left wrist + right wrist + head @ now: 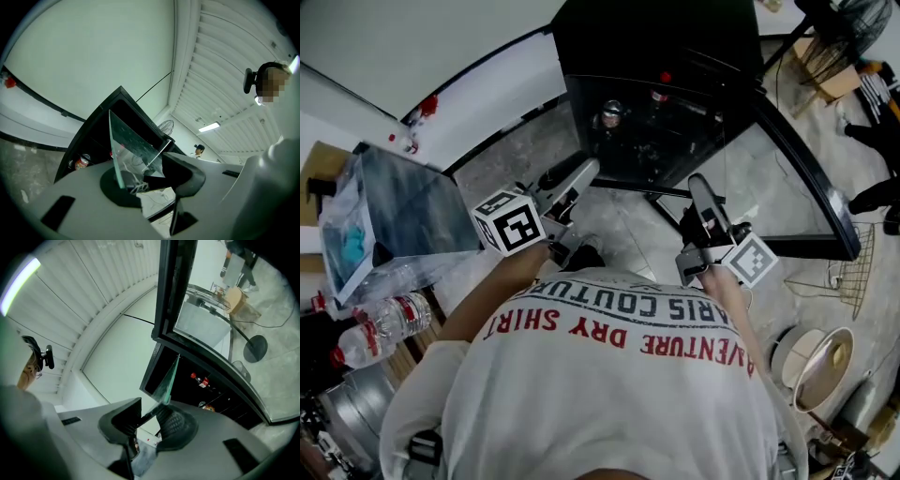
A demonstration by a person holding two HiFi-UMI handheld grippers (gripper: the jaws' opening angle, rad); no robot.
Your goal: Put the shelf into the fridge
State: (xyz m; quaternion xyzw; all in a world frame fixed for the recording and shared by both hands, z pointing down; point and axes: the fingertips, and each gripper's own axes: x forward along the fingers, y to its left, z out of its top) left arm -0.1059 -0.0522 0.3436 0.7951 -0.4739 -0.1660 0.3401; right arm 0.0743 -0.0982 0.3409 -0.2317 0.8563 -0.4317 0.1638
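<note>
In the left gripper view, the left tool (147, 180) has its jaws part-way closed and clamped on a corner of the glass shelf (133, 145). The shelf rises out of the jaws as a clear pane with a pale strip along one edge. Beyond it stands the black fridge (101, 124), open, with a can (82, 161) low inside.

In the right gripper view, the right tool (150, 420) pinches the shelf's opposite edge between its two pads, which sit only slightly apart. The thin glass edge points toward the dark interior of the fridge. The fridge's door (206, 305) stands open alongside.

In the head view, the person faces the open fridge with both tools held level in front of the chest. The shelf is almost invisible here. It hangs in the air between the tools, short of the opening.

This looks like the carrying step, with insertion not yet begun. The next move likely calls for keeping both grips firm and bringing the pane flat. It then needs lining up with the supports inside, which no view shows, before sliding in clear of what already stands there.
</note>
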